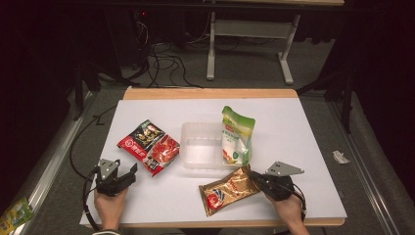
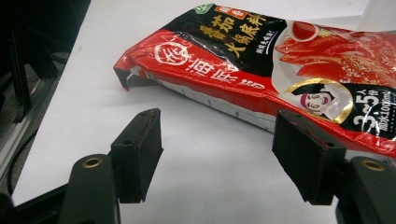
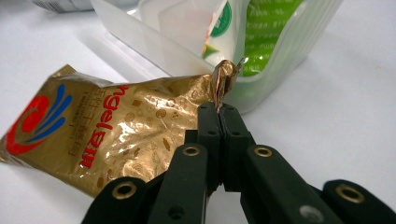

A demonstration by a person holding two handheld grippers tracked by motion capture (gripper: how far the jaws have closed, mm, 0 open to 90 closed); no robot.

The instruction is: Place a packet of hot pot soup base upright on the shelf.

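Observation:
A gold foil packet (image 1: 228, 191) (image 3: 107, 135) lies on the white table near its front edge. My right gripper (image 1: 255, 179) (image 3: 219, 112) is shut on the packet's crimped corner, which sticks up between the pads. Just beyond it stands a clear plastic tub (image 1: 203, 147) (image 3: 280, 60) with a green and white pouch (image 1: 237, 136) (image 3: 261, 32) leaning upright at its right end. A red and black packet (image 1: 149, 146) (image 2: 261, 60) lies flat left of the tub. My left gripper (image 1: 126, 175) (image 2: 219, 158) rests open on the table in front of it, with nothing between the jaws.
The table's wooden edge (image 1: 210, 93) runs along the back. A small green packet (image 1: 14, 215) lies on the floor at the far left. Cables (image 1: 161, 63) and a desk frame (image 1: 244, 44) stand on the floor behind the table.

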